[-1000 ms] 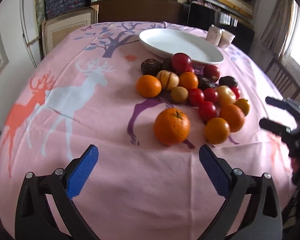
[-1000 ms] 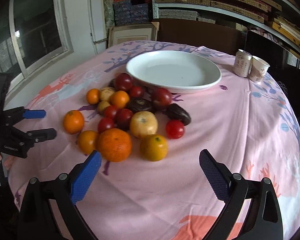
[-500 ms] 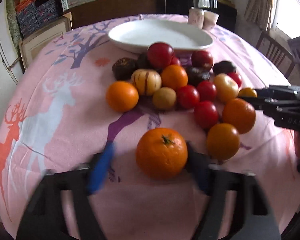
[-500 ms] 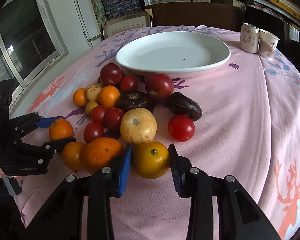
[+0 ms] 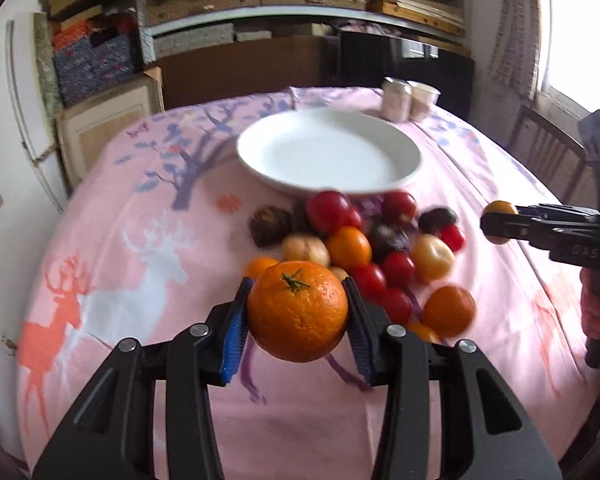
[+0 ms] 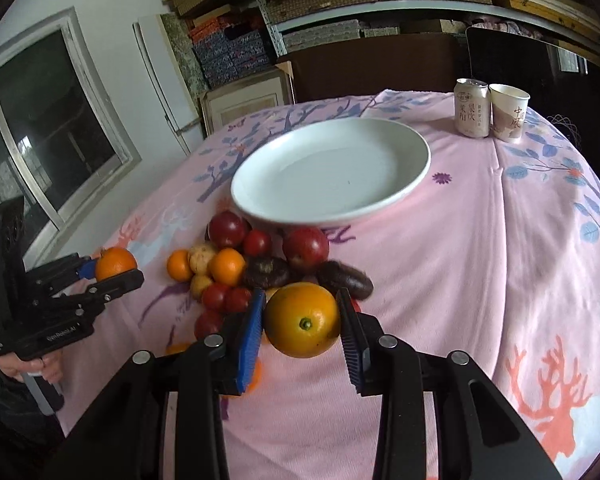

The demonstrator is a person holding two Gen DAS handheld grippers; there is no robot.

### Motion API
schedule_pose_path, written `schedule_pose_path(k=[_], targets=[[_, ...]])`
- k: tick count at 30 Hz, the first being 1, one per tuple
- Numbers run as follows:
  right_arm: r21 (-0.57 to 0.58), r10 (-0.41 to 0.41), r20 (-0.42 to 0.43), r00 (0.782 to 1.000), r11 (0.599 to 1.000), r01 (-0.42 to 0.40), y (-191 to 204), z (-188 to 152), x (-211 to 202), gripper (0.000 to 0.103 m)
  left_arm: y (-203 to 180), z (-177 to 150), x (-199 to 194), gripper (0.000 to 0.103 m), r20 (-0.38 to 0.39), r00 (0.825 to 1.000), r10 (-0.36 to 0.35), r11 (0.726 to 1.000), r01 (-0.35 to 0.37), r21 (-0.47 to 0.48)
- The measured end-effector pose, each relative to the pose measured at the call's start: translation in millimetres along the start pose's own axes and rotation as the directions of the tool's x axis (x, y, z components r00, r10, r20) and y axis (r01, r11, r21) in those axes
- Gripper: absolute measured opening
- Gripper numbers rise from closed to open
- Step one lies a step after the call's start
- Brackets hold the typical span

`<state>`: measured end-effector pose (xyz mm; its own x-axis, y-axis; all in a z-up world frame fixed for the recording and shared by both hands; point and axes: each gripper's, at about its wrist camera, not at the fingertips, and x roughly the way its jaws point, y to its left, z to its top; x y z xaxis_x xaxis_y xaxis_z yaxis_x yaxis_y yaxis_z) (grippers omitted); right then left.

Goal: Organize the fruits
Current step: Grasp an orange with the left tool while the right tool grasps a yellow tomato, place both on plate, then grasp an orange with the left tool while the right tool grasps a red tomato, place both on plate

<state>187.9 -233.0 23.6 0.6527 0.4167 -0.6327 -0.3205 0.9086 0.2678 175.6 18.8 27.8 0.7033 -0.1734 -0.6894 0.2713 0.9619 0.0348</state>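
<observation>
We hold a fruit in each gripper. The left gripper (image 5: 298, 312), low in the frame's centre, is closed on the large orange (image 5: 297, 311), pads squeezing its sides so it hangs clear of the cloth. The right gripper (image 6: 302, 320) likewise clamps the yellow-orange citrus (image 6: 302, 320). The empty white plate (image 6: 416, 168) sits above centre, just beyond the fruit pile (image 6: 260, 264), probably the destination.

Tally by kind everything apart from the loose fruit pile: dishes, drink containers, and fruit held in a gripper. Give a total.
White plate: 1
Drinks can: 1
Paper cup: 1
Gripped oranges: 2 (big orange in left gripper, yellowish orange in right gripper)
Total: 5
</observation>
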Motion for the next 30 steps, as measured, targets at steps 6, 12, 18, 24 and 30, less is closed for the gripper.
schedule_pose_path(k=[6,12,18,24,30], targets=[[0.017,0.013,0.012,1.000,1.000,-0.013,-6,53,36,0.036,5,51,31,0.043,0.060,0.997,-0.041,0.999,0.042,-0.023],[0.034,-0.015,0.002,1.000,0.999,0.015,-25,93,80,0.036,3,103,92,0.043,0.062,0.997,-0.043,0.999,0.043,0.002],[-0.015,0.020,-0.046,0.999,1.000,-0.020,-36,104,114,0.040,-1,119,136,0.044,0.002,0.999,-0.048,0.999,0.048,0.015],[0.014,-0.080,-0.042,0.996,0.997,0.080,-37,100,96,0.083,6,121,120,0.096,0.080,0.997,-0.005,1.000,0.006,-0.013],[-0.021,-0.106,-0.020,0.994,0.994,0.106,-24,71,45,0.097,0,99,61,0.098,0.072,0.996,-0.048,0.999,0.046,0.020]])
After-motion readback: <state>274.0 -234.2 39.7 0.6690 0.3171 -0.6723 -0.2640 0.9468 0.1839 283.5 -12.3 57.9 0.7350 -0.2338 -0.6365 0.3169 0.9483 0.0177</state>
